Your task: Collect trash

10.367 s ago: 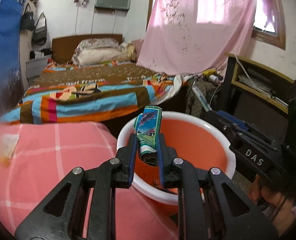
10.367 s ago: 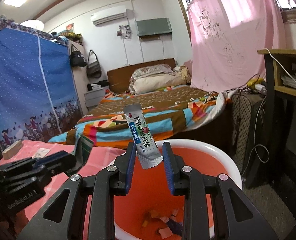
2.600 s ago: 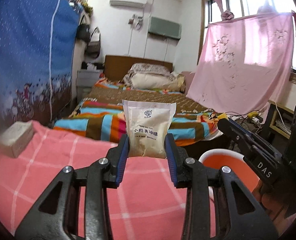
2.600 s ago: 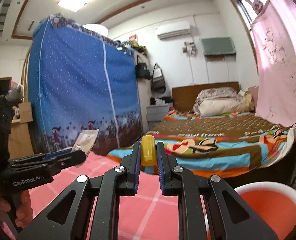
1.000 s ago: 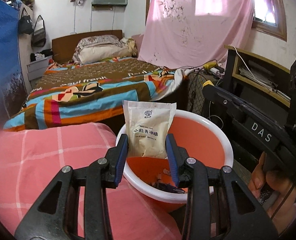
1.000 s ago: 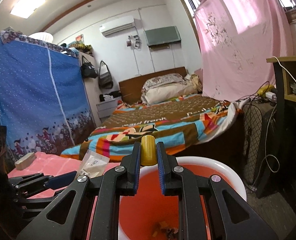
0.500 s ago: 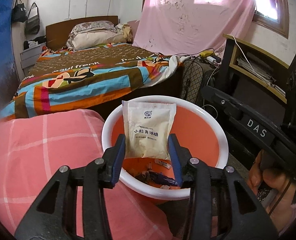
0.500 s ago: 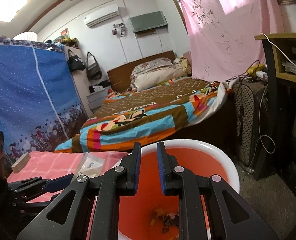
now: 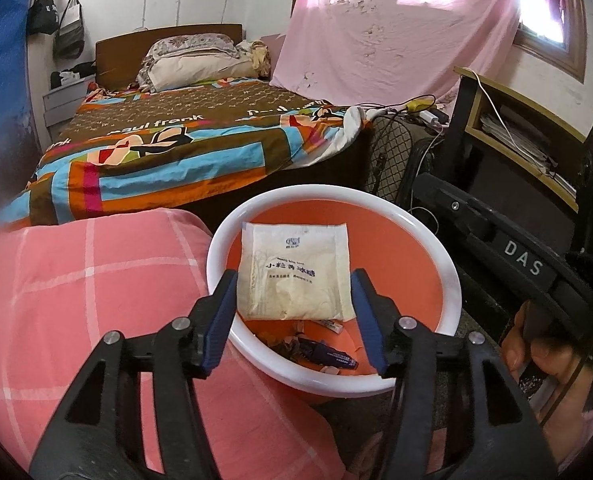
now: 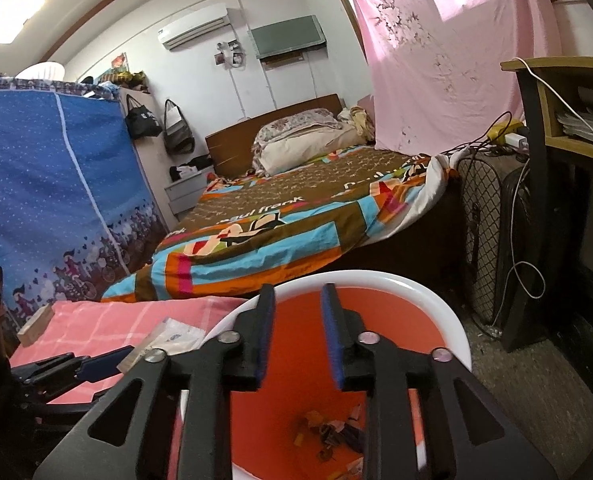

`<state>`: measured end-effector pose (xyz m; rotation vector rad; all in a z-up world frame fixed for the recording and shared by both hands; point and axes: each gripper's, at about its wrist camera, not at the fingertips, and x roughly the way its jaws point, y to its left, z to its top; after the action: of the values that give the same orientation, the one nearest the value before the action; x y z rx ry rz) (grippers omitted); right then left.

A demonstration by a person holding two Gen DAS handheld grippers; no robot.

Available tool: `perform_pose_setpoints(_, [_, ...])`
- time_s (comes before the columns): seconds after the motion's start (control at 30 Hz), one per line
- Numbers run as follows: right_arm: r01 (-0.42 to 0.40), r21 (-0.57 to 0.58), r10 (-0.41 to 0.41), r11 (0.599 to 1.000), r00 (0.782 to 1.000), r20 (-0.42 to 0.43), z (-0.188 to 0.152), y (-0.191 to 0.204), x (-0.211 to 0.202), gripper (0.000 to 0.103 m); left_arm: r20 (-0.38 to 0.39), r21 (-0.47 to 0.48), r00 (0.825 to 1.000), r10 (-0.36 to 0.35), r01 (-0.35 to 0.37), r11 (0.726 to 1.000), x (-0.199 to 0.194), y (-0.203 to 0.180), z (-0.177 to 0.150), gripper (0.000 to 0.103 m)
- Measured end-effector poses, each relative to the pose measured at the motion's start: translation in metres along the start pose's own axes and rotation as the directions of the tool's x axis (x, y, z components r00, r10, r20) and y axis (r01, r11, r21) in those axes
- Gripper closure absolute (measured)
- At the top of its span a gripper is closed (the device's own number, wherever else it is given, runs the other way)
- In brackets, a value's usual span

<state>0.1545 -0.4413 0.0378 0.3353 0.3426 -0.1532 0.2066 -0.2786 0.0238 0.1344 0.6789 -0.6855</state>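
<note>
An orange bucket [image 9: 328,194] with a white rim stands beside the table, with small scraps of trash on its bottom. My left gripper [image 9: 292,316] hangs over it with its jaws opening. A cream sachet [image 9: 296,272] with printed text spans the gap between them, flat, its side edges just reaching the pads. In the right wrist view the sachet [image 10: 168,338] shows in the left gripper [image 10: 96,362] at the lower left. My right gripper [image 10: 298,332] is over the bucket [image 10: 376,276] too, its jaws opening with nothing between them.
A pink checked cloth [image 9: 96,280] covers the table left of the bucket, and a wooden block [image 10: 34,326] lies on it. Behind are a bed [image 9: 184,136], a fan [image 10: 484,240] with cables and a desk [image 9: 516,120]. A hand [image 9: 536,356] holds the right gripper [image 9: 516,260].
The yellow piece has left the right gripper, and its jaws have then widened. The left jaws have spread and the sachet has flattened between them. Both views have tipped down toward the bucket.
</note>
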Motion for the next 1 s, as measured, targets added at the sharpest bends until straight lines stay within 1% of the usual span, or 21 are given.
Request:
perform_pose_setpoints(0.03, [-0.001,0.002,0.001,1.000,1.000,0.002,0.000,0.000,0.000,0.071,0.001,-0.002,1.000,0.001,-0.001,1.000,0.000,0.001,0.000,0.041])
perform_pose_setpoints(0.3, [0.004,0.003,-0.004,1.000,1.000,0.003,0.001,-0.002,0.000,0.068,0.029,-0.025,1.000,0.010,-0.009,1.000,-0.005,0.008,0.001,0.033])
perform_pose_setpoints(0.37, [0.005,0.003,-0.005,1.000,1.000,0.004,0.002,-0.002,-0.001,0.066,0.042,-0.040,0.999,0.016,-0.015,0.999,-0.007,0.011,0.001,0.030])
perform_pose_setpoints(0.43, [0.008,0.002,-0.008,1.000,1.000,0.009,0.002,-0.002,-0.001,0.062,0.053,-0.055,0.998,0.022,-0.019,0.998,-0.010,0.015,0.000,0.026])
perform_pose_setpoints(0.5, [0.009,0.003,-0.009,1.000,1.000,0.014,0.003,-0.002,-0.002,0.059,0.067,-0.072,0.997,0.031,-0.026,0.997,-0.014,0.019,0.000,0.024])
perform_pose_setpoints(0.67, [0.016,-0.006,-0.016,1.000,1.000,0.017,0.003,0.001,-0.002,0.057,0.103,-0.104,0.992,0.067,-0.056,0.993,-0.025,0.030,0.001,0.017])
perform_pose_setpoints(0.77, [0.021,-0.014,-0.021,1.000,1.000,0.021,0.004,0.003,-0.002,0.049,0.118,-0.115,0.989,0.092,-0.078,0.990,-0.030,0.035,0.001,0.013])
perform_pose_setpoints(0.83, [0.021,-0.016,-0.021,1.000,0.999,0.026,0.003,0.006,-0.003,0.031,0.130,-0.129,0.985,0.114,-0.097,0.987,-0.034,0.040,-0.001,0.004])
perform_pose_setpoints(0.9, [0.018,-0.014,-0.017,1.000,0.999,0.038,0.003,0.007,-0.004,0.027,0.149,-0.143,0.979,0.139,-0.118,0.983,-0.039,0.044,-0.003,0.000])
perform_pose_setpoints(0.97, [0.019,-0.020,-0.018,1.000,0.999,0.043,0.003,0.010,-0.005,0.025,0.177,-0.162,0.970,0.166,-0.137,0.977,-0.046,0.049,-0.006,0.000])
perform_pose_setpoints(1.0, [0.022,-0.025,-0.021,0.999,0.999,0.045,0.003,0.012,-0.004,0.021,0.183,-0.169,0.968,0.173,-0.142,0.975,-0.048,0.051,-0.007,0.000])
